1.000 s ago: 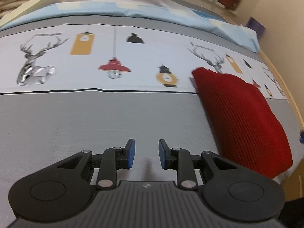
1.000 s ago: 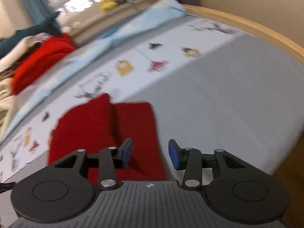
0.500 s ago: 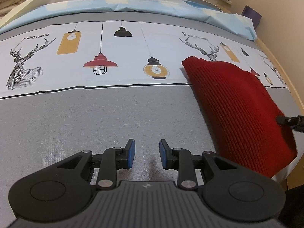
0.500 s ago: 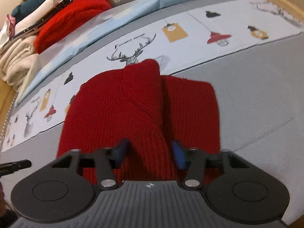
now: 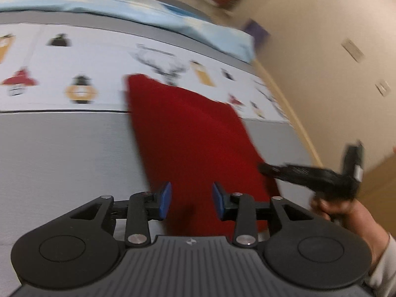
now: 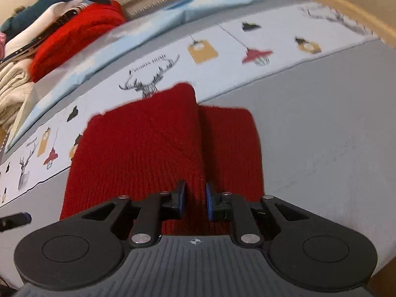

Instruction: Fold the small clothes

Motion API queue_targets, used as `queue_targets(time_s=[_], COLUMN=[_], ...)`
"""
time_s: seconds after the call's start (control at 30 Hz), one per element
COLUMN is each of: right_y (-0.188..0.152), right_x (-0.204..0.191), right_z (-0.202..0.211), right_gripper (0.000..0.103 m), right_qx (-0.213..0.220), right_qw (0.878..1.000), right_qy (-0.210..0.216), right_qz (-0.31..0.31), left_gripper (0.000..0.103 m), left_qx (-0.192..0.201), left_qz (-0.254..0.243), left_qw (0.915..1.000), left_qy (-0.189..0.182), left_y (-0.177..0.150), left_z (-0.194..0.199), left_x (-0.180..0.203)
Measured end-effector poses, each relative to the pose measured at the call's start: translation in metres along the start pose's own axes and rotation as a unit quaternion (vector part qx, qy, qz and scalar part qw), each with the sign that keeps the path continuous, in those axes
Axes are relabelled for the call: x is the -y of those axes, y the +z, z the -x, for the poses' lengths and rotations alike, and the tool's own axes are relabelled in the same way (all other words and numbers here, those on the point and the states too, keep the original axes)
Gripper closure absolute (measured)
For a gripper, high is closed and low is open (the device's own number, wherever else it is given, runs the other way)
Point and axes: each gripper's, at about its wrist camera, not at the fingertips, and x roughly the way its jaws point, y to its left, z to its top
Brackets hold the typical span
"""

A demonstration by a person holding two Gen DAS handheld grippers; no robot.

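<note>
Over the red knit garment [image 6: 158,148], right hand-held gripper [image 6: 194,199] pinching its near fold, left hand-held gripper [image 5: 191,200] open, level.

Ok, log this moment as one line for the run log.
stage: gripping near edge | right gripper: shut on red knit garment fold | left gripper: open, over near edge | garment: flat on bed cover
</note>
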Motion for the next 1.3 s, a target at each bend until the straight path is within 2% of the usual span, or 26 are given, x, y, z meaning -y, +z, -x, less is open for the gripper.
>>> queue_targets(time_s=[0.1,0.2,0.23,0.3,0.33,0.37,0.4,0.43,0.5,0.6,0.63,0.7,0.73,0.83,0.93,1.03,1.23,1.3], right_y=[0.001,-0.002,-0.003,-0.001,-0.002,-0.001,-0.001,0.000,0.002,0.007,0.009,0.012,0.013,0.010,0.010,0.010,0.008,0.006], right_x=[0.001,-0.003,-0.005,-0.006,-0.004,-0.003,-0.002,0.000,0.001,0.005,0.009,0.019,0.023,0.039,0.046,0.051,0.054,0.047], right_z=[-0.003,-0.003,-0.003,-0.002,-0.001,-0.001,-0.001,-0.002,-0.002,-0.005,-0.006,-0.011,-0.015,-0.032,-0.039,-0.045,-0.053,-0.053], right_gripper=[0.077,0.076,0.075,0.071,0.064,0.050,0.043,0.035,0.034,0.025,0.022,0.016,0.012,0.008,0.006,0.005,0.004,0.008], right_qx=[-0.004,-0.003,-0.003,-0.002,-0.003,-0.005,-0.008,-0.011,-0.010,-0.013,-0.017,-0.031,-0.041,-0.094,-0.110,-0.121,-0.137,-0.140], right_qw=[1.000,1.000,1.000,1.000,1.000,1.000,1.000,1.000,1.000,1.000,1.000,0.999,0.998,0.991,0.987,0.984,0.977,0.976], right_qy=[-0.008,-0.012,-0.013,-0.014,-0.014,-0.015,-0.016,-0.016,-0.016,-0.014,-0.012,-0.004,0.001,0.026,0.050,0.066,0.095,0.102], right_qz=[-0.010,0.003,0.009,0.016,0.015,0.013,0.009,0.003,-0.001,-0.008,-0.015,-0.036,-0.046,-0.089,-0.107,-0.114,-0.136,-0.130], left_gripper=[0.062,0.063,0.064,0.064,0.063,0.062,0.062,0.062,0.060,0.041,0.027,0.018,0.017,0.006,0.004,0.002,0.002,0.009], left_qx=[-0.014,-0.037,-0.056,-0.116,-0.134,-0.140,-0.140,-0.140,-0.146,-0.147,-0.136,-0.100,-0.085,-0.080,-0.085,-0.072,-0.052,-0.044], left_qz=[-0.036,-0.035,-0.037,-0.085,-0.120,-0.144,-0.146,-0.136,-0.109,-0.048,-0.032,-0.005,0.003,0.037,0.102,0.150,0.190,0.182], left_qw=[0.9993,0.9987,0.9977,0.9885,0.9810,0.9758,0.9755,0.9770,0.9806,0.9868,0.9894,0.9941,0.9954,0.9956,0.9910,0.9861,0.9800,0.9821], left_qy=[-0.001,0.001,0.004,0.046,0.073,0.087,0.087,0.085,0.072,0.047,0.041,0.042,0.045,0.034,0.018,-0.001,-0.028,-0.018], left_y=[-0.006,-0.010,-0.014,-0.029,-0.037,-0.043,-0.043,-0.041,-0.034,-0.018,-0.010,0.005,0.011,0.025,0.029,0.030,0.023,0.024], left_z=[-0.018,-0.037,-0.045,-0.070,-0.078,-0.084,-0.085,-0.085,-0.084,-0.073,-0.067,-0.060,-0.059,-0.073,-0.096,-0.115,-0.141,-0.138], left_x=[0.020,0.024,0.025,0.032,0.037,0.042,0.044,0.043,0.036,0.021,0.014,0.001,-0.005,-0.022,-0.042,-0.055,-0.055,-0.051])
